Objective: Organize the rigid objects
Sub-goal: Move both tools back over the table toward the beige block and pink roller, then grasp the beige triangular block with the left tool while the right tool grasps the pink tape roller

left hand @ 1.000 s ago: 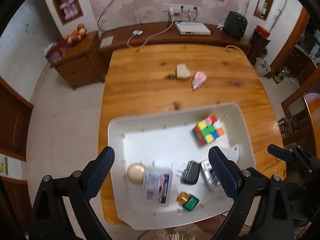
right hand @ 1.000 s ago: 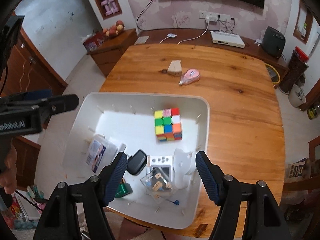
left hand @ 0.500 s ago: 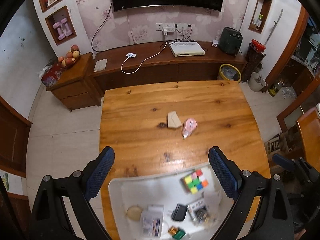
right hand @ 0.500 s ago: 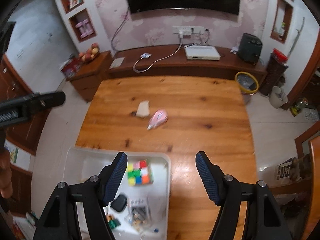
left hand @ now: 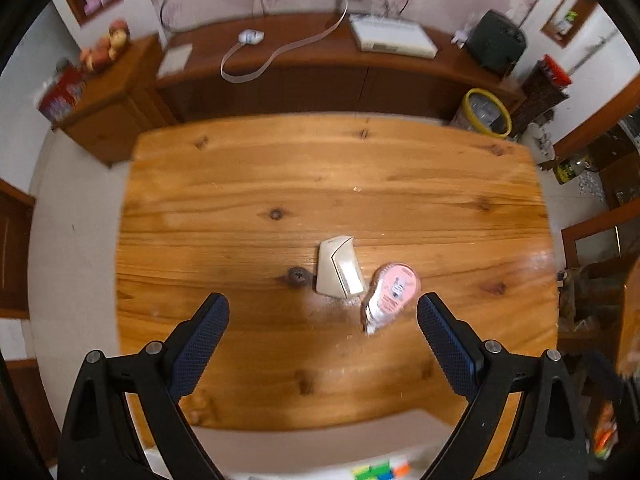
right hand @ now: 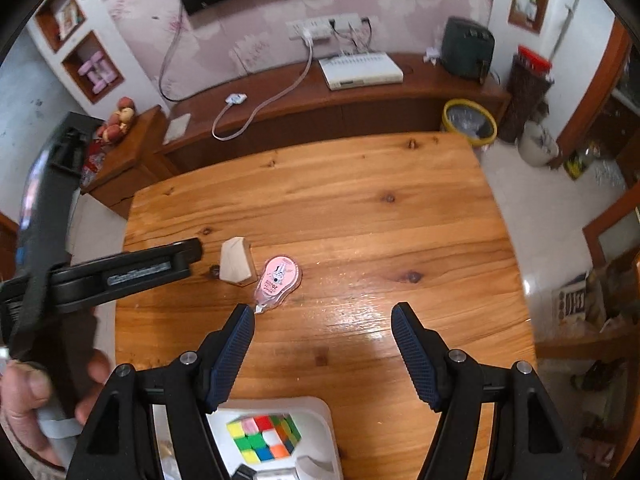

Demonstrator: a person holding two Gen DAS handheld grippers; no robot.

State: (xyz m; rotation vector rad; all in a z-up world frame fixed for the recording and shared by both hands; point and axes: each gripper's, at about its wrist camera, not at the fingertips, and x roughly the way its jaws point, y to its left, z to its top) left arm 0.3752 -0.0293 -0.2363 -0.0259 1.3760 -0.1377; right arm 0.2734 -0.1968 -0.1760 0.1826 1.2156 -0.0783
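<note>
A beige wedge-shaped block (left hand: 338, 266) (right hand: 237, 261) and a pink correction-tape dispenser (left hand: 390, 294) (right hand: 278, 279) lie side by side on the wooden table (left hand: 360, 184). My left gripper (left hand: 322, 340) is open and empty, hovering just short of both, which lie between its fingertips. My right gripper (right hand: 322, 342) is open and empty, with the pink dispenser just beyond its left fingertip. The white tray (right hand: 316, 408) (left hand: 304, 446) sits at the near table edge below both grippers, holding a colourful cube (right hand: 264, 436).
A person's hand (right hand: 28, 404) holds the left gripper's body (right hand: 120, 272) at the left of the right wrist view. A long wooden cabinet (left hand: 320, 68) with a white box and cables stands beyond the table. A yellow bin (left hand: 486, 114) sits at the far right corner.
Both grippers have moved forward from over the tray toward the beige block and pink dispenser, which now look much nearer. The tray has dropped to the bottom edge of both views.
</note>
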